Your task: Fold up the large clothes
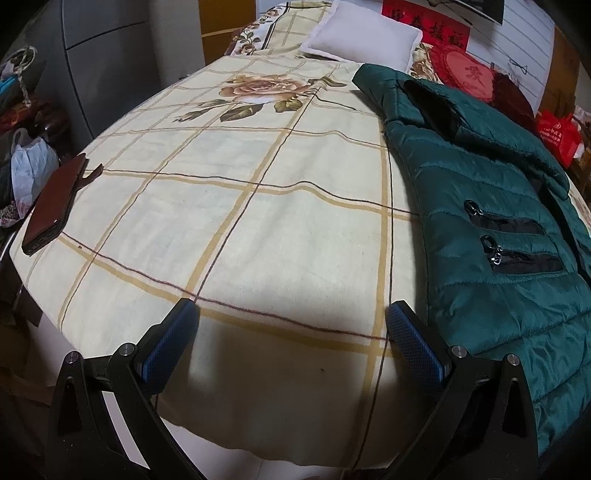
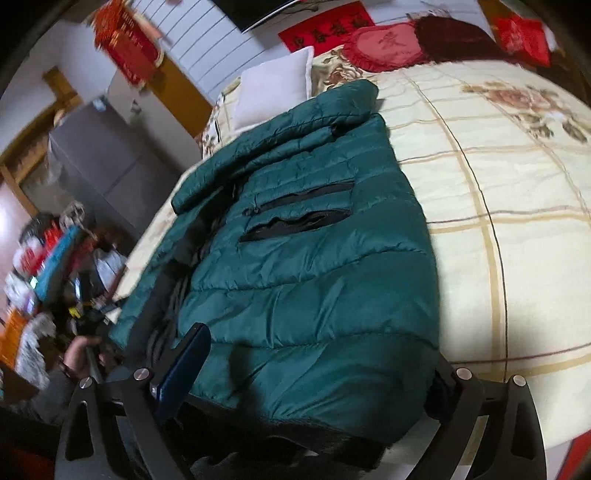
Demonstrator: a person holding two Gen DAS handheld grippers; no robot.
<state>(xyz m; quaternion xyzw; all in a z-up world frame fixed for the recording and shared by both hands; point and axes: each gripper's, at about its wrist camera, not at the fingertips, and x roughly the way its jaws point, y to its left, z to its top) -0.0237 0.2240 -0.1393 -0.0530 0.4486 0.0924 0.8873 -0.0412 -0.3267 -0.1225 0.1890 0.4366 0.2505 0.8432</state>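
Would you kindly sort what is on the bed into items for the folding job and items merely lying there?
For the job: green puffer jacket.
Lying about: brown phone case, white pillow, red heart cushion.

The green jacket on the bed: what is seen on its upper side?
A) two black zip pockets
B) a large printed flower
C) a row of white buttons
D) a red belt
A: the green jacket shows two black zip pockets, one above the other, with metal pullers; the same pair appears in the right wrist view.
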